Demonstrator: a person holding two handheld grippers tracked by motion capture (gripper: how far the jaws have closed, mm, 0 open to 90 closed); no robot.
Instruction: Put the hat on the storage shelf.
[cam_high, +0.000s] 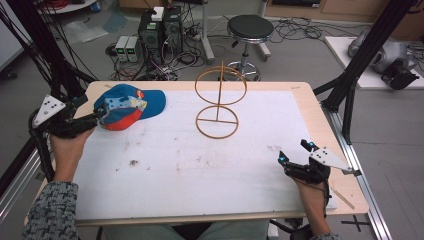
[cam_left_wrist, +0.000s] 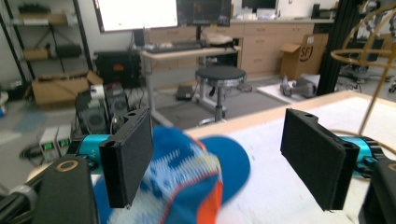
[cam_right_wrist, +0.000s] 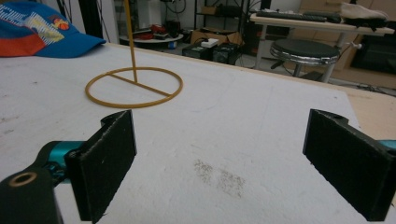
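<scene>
A blue cap (cam_high: 131, 104) with an orange band and a patterned front lies at the table's far left, its brim pointing right. My left gripper (cam_high: 101, 114) is open right at the cap's left side; in the left gripper view the cap (cam_left_wrist: 187, 177) sits between and just beyond the jaws of the left gripper (cam_left_wrist: 224, 161). A yellow wire stand (cam_high: 219, 100) with a round base ring and an upper hoop stands at the table's middle back. My right gripper (cam_high: 295, 152) rests open and empty near the front right, facing the stand's base ring (cam_right_wrist: 134, 87) and the cap (cam_right_wrist: 42, 29).
A white mat (cam_high: 200, 165) with some dark smudges covers the wooden table. A black stool (cam_high: 249, 30), computer boxes (cam_high: 160, 27) and cables stand on the floor behind. Black frame posts (cam_high: 372, 47) flank both table sides.
</scene>
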